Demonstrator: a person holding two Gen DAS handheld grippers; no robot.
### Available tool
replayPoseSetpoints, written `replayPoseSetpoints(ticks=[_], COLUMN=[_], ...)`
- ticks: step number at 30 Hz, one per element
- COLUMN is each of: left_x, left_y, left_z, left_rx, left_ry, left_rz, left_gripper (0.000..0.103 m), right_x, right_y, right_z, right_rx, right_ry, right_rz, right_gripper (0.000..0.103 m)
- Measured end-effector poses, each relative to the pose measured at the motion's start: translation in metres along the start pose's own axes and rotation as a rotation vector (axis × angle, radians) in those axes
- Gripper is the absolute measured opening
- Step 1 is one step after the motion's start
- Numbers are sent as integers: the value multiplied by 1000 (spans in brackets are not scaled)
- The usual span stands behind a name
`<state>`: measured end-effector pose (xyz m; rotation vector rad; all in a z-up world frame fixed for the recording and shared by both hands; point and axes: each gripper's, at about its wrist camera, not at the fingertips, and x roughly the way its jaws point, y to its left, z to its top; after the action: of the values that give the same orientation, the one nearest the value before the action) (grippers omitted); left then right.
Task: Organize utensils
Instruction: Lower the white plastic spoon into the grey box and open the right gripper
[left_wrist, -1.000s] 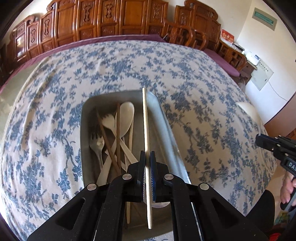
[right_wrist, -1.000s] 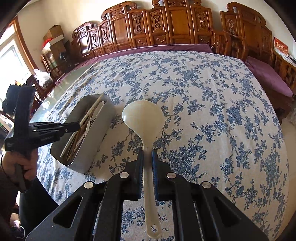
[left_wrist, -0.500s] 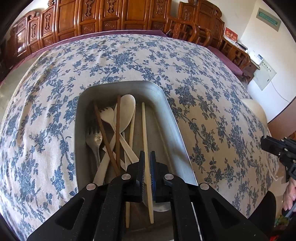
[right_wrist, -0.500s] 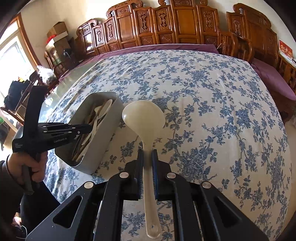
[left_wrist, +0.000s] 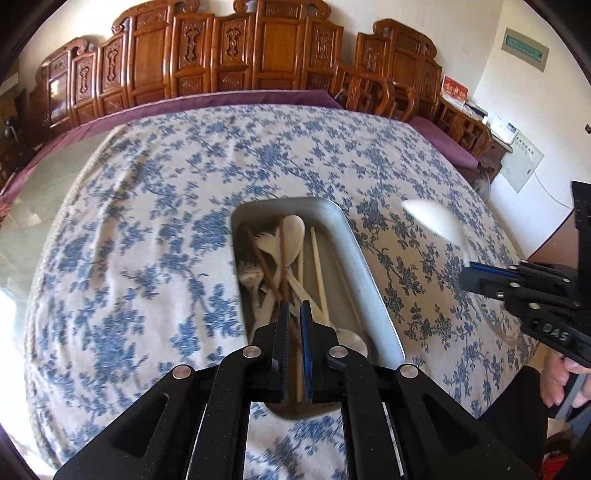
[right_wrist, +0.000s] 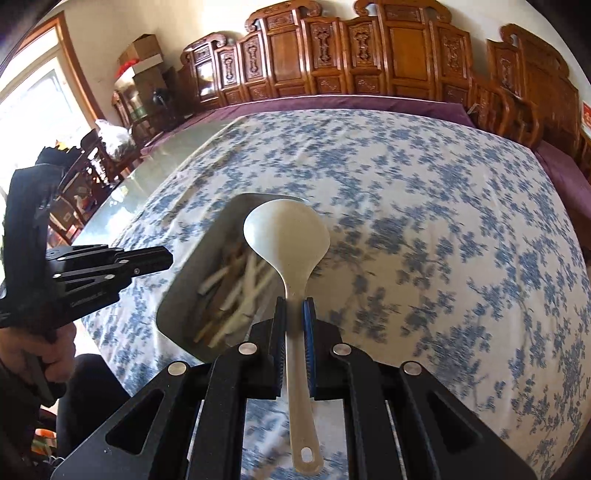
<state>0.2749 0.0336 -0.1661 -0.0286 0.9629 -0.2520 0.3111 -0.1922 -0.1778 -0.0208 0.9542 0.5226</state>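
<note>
The right gripper (right_wrist: 294, 314) clamps the cream ladle (right_wrist: 288, 240) by its handle, bowl forward over the metal tray (right_wrist: 192, 273) for dropping in, while the left gripper (left_wrist: 293, 317) hangs clenched and empty.

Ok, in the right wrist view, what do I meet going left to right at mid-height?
Person's hand gripping the black left gripper → grey metal tray of utensils → cream plastic ladle → bare blue-flowered tablecloth.
</note>
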Motion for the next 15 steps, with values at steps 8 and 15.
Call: replayPoseSetpoints(ticks=[8, 15], left_x=[-31, -38], left_y=[27, 47], left_z=[-7, -16], left_rx=[-30, -48], left_ry=[-39, -48], left_rz=[21, 44], left_gripper=[6, 13], right_x=[23, 50], right_y=[27, 37], right_z=[16, 31], right_rx=[17, 71], right_ry=[24, 47], right_rz=[29, 55], right_gripper=[11, 11])
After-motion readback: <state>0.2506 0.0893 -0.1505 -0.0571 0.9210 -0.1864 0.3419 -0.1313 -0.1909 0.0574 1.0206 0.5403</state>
